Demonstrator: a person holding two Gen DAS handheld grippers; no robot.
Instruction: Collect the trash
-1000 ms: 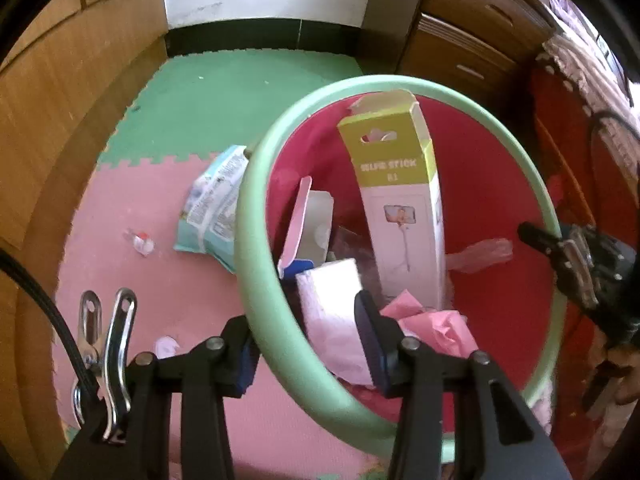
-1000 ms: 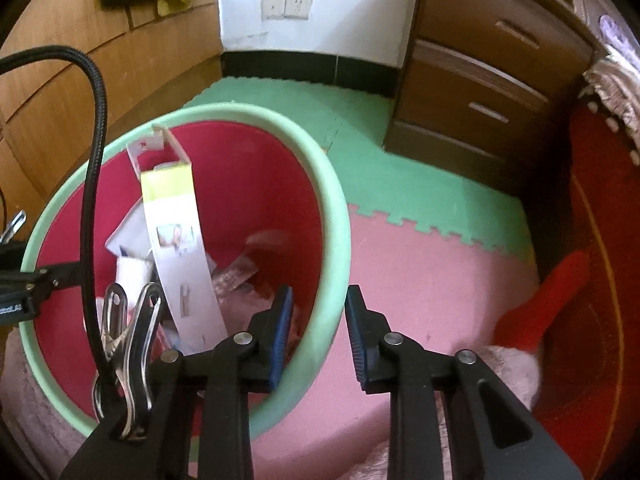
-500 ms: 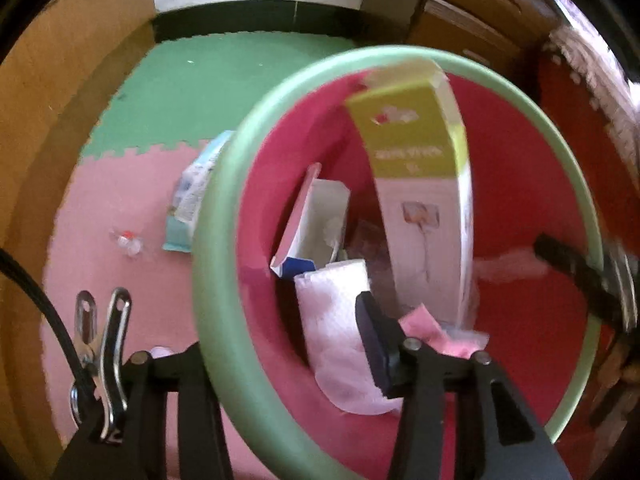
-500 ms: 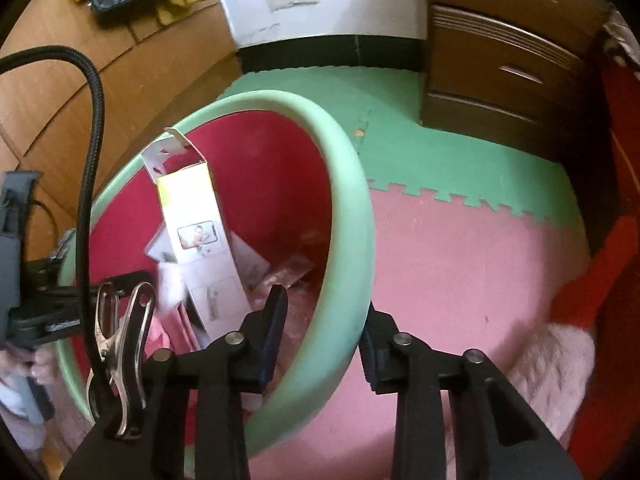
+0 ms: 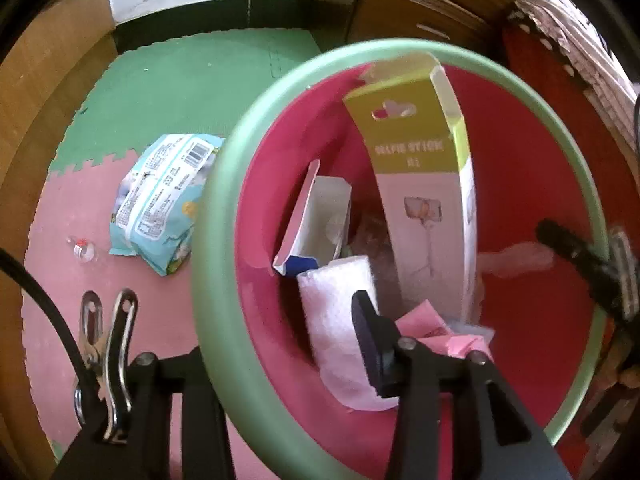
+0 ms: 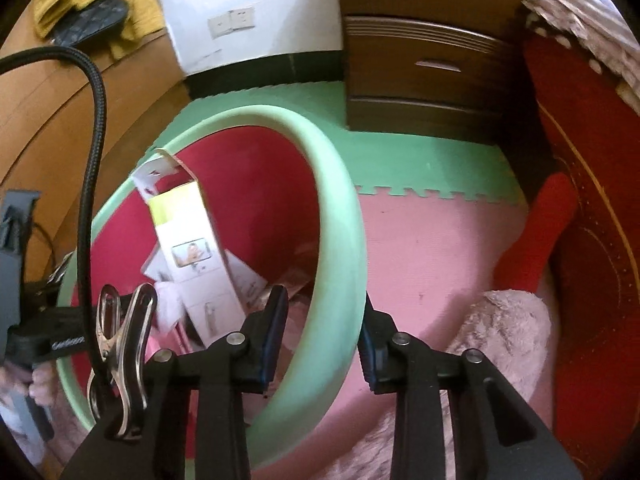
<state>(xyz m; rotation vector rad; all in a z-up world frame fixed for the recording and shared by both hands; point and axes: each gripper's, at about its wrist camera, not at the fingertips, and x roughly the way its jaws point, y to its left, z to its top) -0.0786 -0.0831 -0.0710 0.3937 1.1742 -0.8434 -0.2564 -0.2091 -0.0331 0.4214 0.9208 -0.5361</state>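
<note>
Both grippers clamp the bin (image 5: 208, 264) rim, left gripper (image 5: 280, 344) and right gripper (image 6: 320, 336) on opposite sides, wipes pack (image 5: 160, 196) lying on floor just left of left fingers (image 5: 372, 340), nearer that hand.

Both wrist cameras looked steeply down, close over opposite sides of the green-rimmed red plastic basin (image 5: 208, 264): its rim crossed at six o'clock. Both shared the tall yellow-and-white cardboard box (image 6: 188, 248) inside.

Home bedroom: foam floor mats (image 6: 420, 152), wooden drawer chest (image 6: 424, 76), wall sockets (image 6: 234, 22).
</note>
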